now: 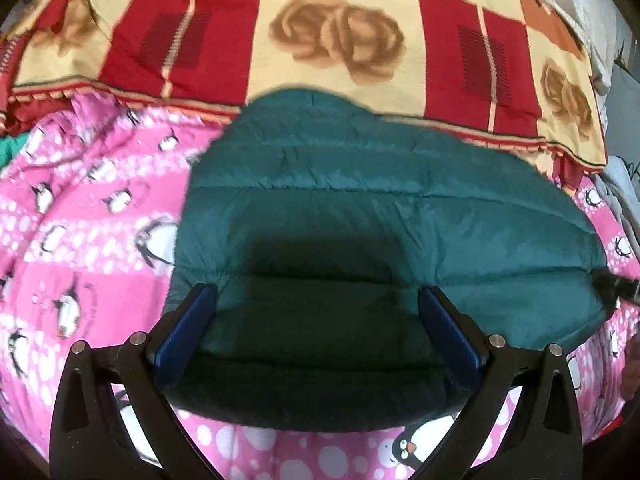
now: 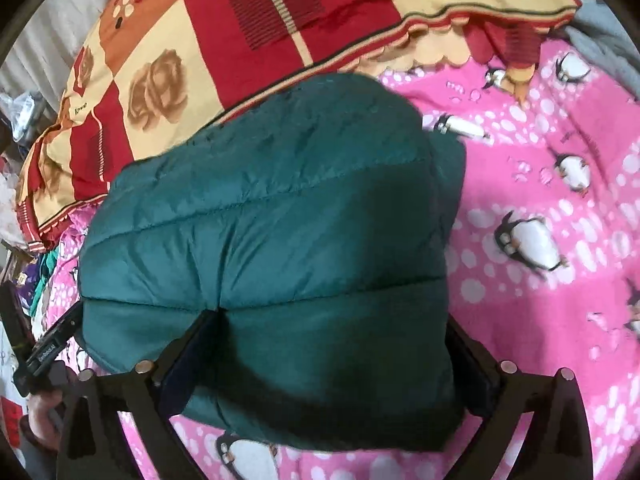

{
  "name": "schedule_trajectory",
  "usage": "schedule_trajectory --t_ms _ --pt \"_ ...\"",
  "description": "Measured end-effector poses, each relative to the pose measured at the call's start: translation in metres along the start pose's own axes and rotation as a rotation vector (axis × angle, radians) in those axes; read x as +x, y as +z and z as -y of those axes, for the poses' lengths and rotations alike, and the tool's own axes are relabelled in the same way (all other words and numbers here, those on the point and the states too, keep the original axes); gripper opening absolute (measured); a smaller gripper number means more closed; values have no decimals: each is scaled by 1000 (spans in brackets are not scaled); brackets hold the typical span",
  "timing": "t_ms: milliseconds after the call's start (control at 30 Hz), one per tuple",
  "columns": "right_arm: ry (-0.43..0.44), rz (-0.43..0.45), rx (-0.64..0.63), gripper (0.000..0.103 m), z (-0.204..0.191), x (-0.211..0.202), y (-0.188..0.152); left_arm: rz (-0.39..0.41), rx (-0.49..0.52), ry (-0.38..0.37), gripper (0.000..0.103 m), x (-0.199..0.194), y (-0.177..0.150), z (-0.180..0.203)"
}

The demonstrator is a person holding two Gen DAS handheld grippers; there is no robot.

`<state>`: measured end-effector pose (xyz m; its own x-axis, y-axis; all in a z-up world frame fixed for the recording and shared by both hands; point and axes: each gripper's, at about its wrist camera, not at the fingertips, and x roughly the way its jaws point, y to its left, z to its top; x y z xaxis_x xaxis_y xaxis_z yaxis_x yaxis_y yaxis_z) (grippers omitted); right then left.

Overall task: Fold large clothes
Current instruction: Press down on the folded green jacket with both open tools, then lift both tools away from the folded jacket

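The green quilted jacket (image 1: 360, 216) lies folded into a thick, puffy bundle on a pink penguin-print blanket (image 1: 80, 240), its far edge overlapping the border of a red-and-cream patterned blanket (image 1: 340, 20) that covers the far part of the bed. Judging by its compact shape, the folding looks well advanced; the step in hand seems to be setting the last fold down or pressing the bundle flat.

The left gripper (image 1: 316, 296) hovers over the near left part of the bundle with its jaws spread wide; its blue pads (image 1: 184, 328) stand on either side of the padded cloth and do not appear to squeeze it. The right gripper (image 2: 332, 320) is at the near right part. Its jaws also stand wide, with the thick near edge of the jacket bulging between them; the left finger presses a dent into the fabric, while the right one is mostly hidden behind the bundle, so whether it truly pinches cannot be told.

In the right wrist view the other gripper shows at the jacket's left edge.

The jacket is glossy, stitched in horizontal channels, and swollen with filling, so it will probably spring back. The next move likely calls for a firm downward press to squeeze out air, or a clean withdrawal without dragging the top layer.
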<state>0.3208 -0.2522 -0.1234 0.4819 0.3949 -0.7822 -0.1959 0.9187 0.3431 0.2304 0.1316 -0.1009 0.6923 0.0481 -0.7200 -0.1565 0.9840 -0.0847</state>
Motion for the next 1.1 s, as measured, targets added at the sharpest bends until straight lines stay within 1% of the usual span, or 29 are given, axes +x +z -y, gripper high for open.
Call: schedule_trajectory --t_ms 67,100,133,167,200,267,300,333,367,400,433,500,600,800,1100 --pt "-20 115 -31 82 -7 -28 4 49 7 -5 102 -12 1 1" --pt "-24 179 -58 82 -14 -42 5 86 11 -14 102 -19 2 2" --pt "-7 247 -108 82 -24 -54 5 102 12 -19 103 -21 3 2" --pt "20 281 -153 82 -34 -58 3 114 10 -20 103 -22 4 2" --pt "41 292 -194 82 -43 -58 2 103 -1 -15 103 -17 5 2" --pt "61 271 -259 82 -62 -45 -3 45 -26 -11 103 -3 5 -1" --pt "55 237 -287 82 -69 -31 -5 -1 -41 -13 103 9 3 -2" --pt "31 209 -297 82 -72 -20 -6 -12 -45 -13 103 13 2 -1" --pt "-10 157 -296 82 -73 -2 -8 -14 -44 -12 103 16 2 0" --pt "-11 141 -281 83 -69 10 -11 -11 -45 -11 103 16 2 1" --pt "3 150 -259 84 -66 14 -15 -11 -46 -12 103 17 1 1" --pt "17 134 -219 85 -61 18 -18 -15 -55 -25 103 18 0 -1" --pt "2 123 -229 86 -65 21 -20 -13 -64 -36 103 19 -3 -3" --pt "-6 163 -217 86 -65 20 -21 -14 -66 -29 103 19 -4 -4" --pt "-38 178 -226 87 -68 20 -23 -9 -65 -21 103 18 -3 -2"
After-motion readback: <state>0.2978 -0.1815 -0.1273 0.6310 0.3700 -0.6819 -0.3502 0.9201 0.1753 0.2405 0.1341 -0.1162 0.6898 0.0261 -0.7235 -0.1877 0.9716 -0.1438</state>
